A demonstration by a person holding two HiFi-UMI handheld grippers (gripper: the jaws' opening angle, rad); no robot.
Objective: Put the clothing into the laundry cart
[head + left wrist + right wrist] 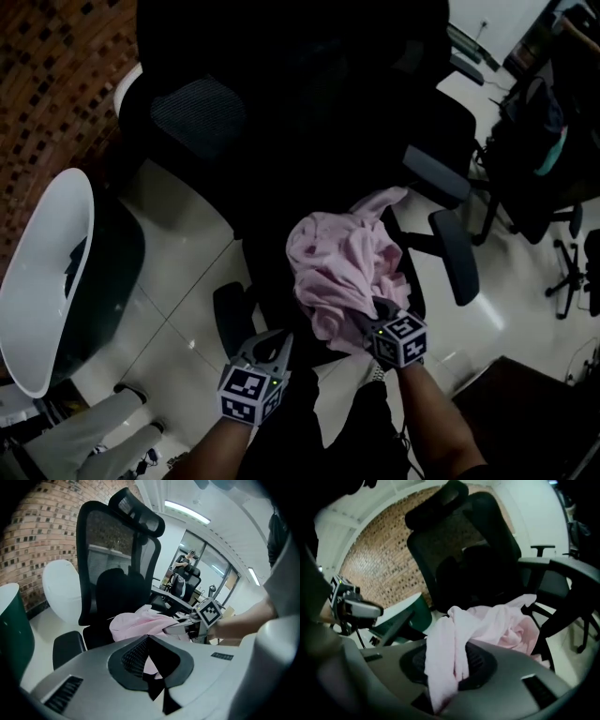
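Observation:
A crumpled pink garment [342, 267] hangs over the seat of a black office chair [281, 112]. My right gripper [367, 323] is shut on the near lower edge of the garment. In the right gripper view a fold of the cloth [497, 618] runs down between the jaws of the right gripper [440, 686]. My left gripper [277, 342] hovers just left of the garment, shut with nothing in it. The left gripper view shows the cloth [136, 623] ahead and the right gripper [187, 625] holding it. The laundry cart [52, 281], white-rimmed and dark green, stands at the left.
The chair's armrests [455, 253] flank the garment. A second chair [534, 141] loaded with dark things stands at the far right. A brick wall [56, 66] runs behind the cart. A person's trouser leg and shoe [94, 427] are at the lower left on the tiled floor.

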